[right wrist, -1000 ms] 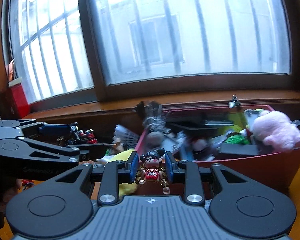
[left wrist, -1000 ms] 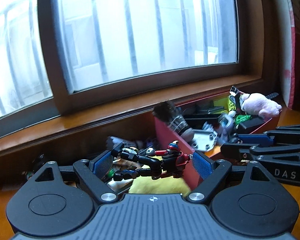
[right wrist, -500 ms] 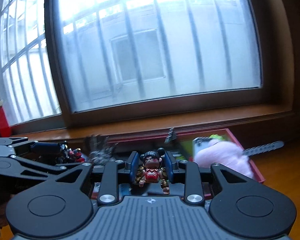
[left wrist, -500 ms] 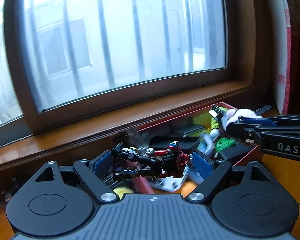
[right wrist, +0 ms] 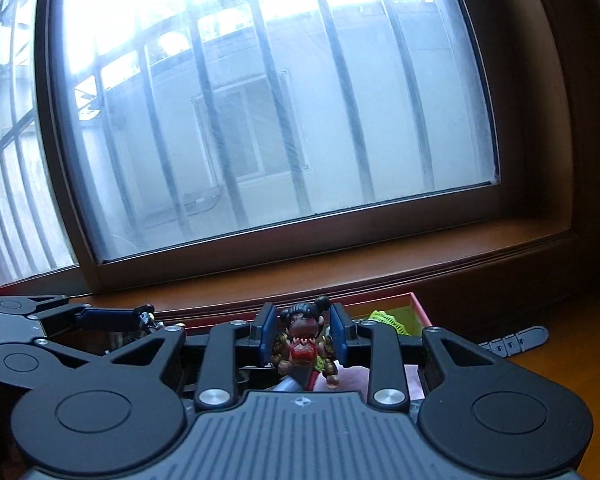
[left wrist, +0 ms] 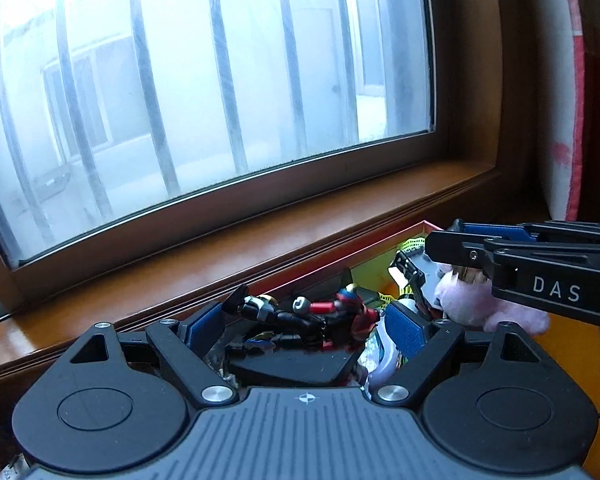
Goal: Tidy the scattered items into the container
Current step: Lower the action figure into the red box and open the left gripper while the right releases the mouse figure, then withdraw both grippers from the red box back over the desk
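Daylight enters through the window point(right wrist: 260, 120), blown out to white glare at upper left; the foreground lies dim and backlit. Fisheye distortion bows the frame point(left wrist: 260, 200); focus is soft.

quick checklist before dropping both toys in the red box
1. Left hand-held gripper holds the black and red robot figure lying crosswise: ok.
2. Right hand-held gripper has the small bun-haired figure between its pads; its jaws are opening: ok.
3. Both toys over the red box: ok, its rim lies beyond each.
4. Free landing room inside: cannot tell, the pink plush and clutter fill what shows.
5. The two grippers are apart: ok.
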`<action>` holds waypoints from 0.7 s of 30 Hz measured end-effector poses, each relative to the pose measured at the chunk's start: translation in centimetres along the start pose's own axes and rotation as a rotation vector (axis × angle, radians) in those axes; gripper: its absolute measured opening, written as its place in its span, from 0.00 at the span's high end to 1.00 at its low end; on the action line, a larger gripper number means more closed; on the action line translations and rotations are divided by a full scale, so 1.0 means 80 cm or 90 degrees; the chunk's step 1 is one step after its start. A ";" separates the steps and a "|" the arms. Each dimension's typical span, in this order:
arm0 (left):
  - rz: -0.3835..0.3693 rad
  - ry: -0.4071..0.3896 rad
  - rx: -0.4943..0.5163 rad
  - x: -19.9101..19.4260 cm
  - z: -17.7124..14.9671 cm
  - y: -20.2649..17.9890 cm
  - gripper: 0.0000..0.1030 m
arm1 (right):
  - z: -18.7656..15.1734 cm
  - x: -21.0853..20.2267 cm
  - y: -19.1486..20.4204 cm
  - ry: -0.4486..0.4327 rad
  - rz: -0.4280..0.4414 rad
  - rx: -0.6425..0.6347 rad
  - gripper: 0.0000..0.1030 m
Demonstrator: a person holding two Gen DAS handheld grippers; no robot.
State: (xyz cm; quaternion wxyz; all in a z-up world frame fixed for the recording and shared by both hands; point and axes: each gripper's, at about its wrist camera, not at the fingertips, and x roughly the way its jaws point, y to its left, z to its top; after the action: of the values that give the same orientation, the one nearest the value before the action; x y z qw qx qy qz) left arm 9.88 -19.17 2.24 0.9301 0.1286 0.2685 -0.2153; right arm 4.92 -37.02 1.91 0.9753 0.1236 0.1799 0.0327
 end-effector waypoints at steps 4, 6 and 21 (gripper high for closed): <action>0.001 0.009 -0.009 0.008 0.000 0.002 0.12 | -0.002 0.009 -0.009 0.006 -0.005 0.019 0.37; 0.004 0.013 -0.017 0.009 -0.001 0.005 0.08 | -0.003 0.010 -0.011 0.006 -0.005 0.025 0.32; 0.037 0.024 -0.088 -0.052 -0.038 0.033 0.00 | -0.022 -0.024 0.014 -0.023 0.004 0.048 0.05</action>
State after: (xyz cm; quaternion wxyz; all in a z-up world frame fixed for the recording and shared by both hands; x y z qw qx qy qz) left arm 6.58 -14.43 2.36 0.9372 0.0757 0.2966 -0.1669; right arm 2.48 -35.70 1.24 0.9730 0.1616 0.1627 0.0266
